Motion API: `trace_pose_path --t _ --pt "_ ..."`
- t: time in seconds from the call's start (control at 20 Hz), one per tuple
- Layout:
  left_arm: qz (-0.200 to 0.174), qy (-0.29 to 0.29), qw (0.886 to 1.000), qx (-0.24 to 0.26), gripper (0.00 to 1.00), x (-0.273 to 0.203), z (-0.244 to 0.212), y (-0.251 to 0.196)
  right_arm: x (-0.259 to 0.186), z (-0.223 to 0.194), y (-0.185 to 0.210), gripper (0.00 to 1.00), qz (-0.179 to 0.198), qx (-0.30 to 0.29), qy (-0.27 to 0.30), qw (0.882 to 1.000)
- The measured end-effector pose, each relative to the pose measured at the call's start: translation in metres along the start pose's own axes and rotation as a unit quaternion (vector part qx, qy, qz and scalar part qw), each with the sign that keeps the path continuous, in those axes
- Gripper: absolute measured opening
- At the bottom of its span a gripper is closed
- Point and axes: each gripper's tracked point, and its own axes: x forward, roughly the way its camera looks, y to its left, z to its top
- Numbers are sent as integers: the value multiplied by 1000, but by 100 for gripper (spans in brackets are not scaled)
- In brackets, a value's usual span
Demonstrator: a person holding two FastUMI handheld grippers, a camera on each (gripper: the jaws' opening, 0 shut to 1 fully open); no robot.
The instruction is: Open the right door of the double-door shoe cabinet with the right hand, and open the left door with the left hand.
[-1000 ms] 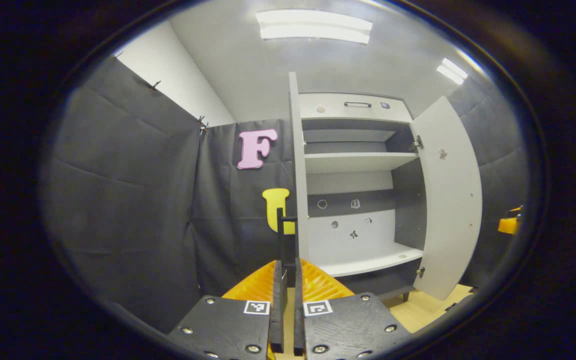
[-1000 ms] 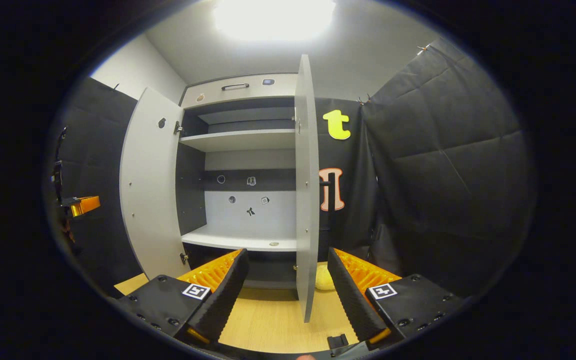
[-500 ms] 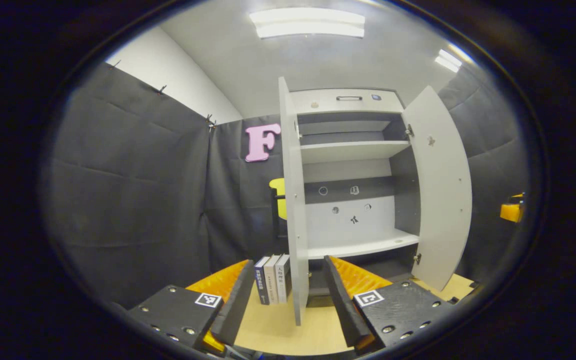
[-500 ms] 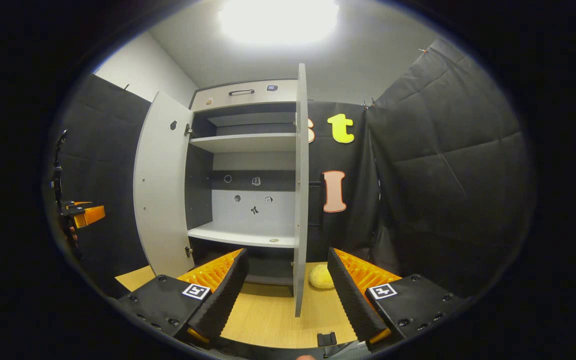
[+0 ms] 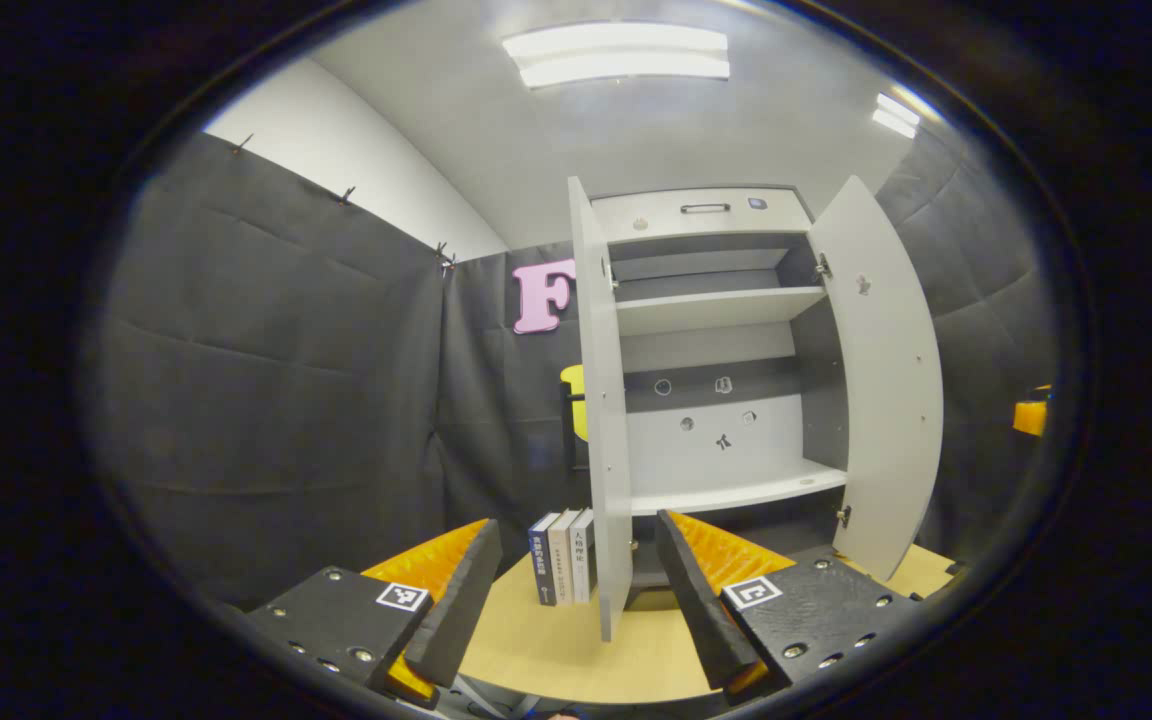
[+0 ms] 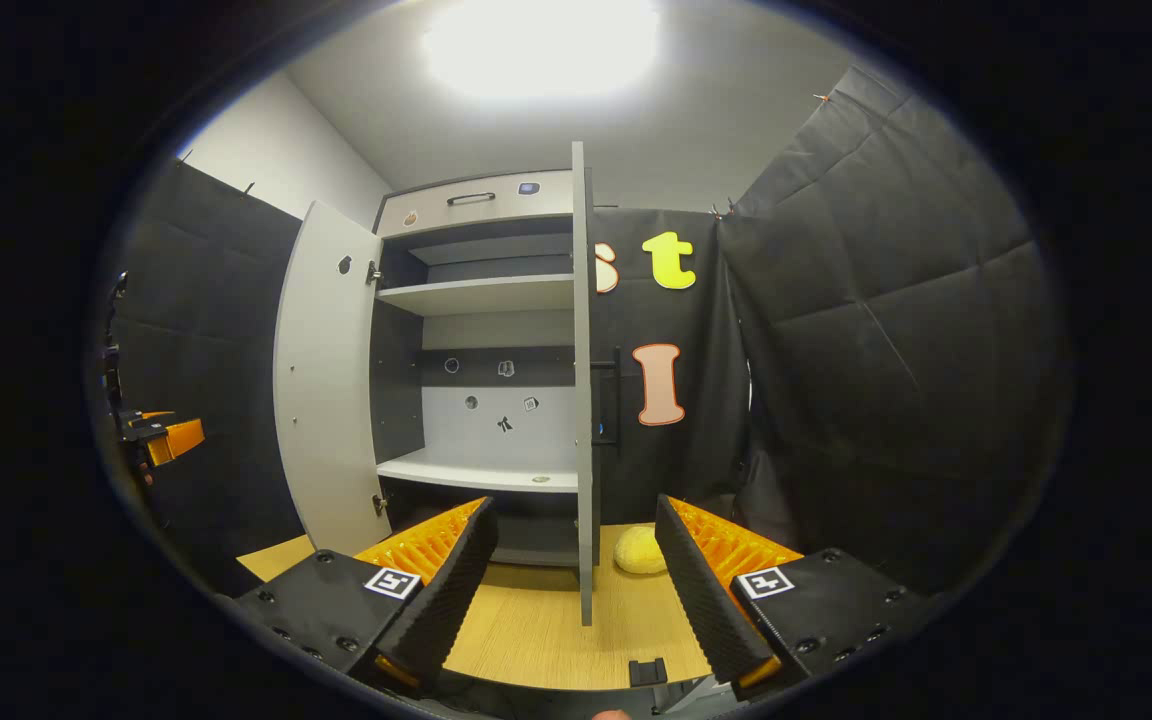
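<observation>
Both cabinet (image 5: 706,330) doors stood open. The left gripper (image 5: 576,600) and right gripper (image 6: 576,590) had fingers spread wide, holding nothing.

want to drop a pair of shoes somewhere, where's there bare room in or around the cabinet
Both shelves are bare: the upper shelf and the lower shelf. The tabletop before the open doors is free. Crowded spots: the books outside the left door, the yellow ball outside the right door.
</observation>
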Motion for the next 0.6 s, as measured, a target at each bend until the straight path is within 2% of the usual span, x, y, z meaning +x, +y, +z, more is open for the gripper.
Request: trace_pose_path --t 0.6 --pt "0 4 1000 3 90 -7 1 -6 -5 3 -16 99 -10 4 -10 1000"
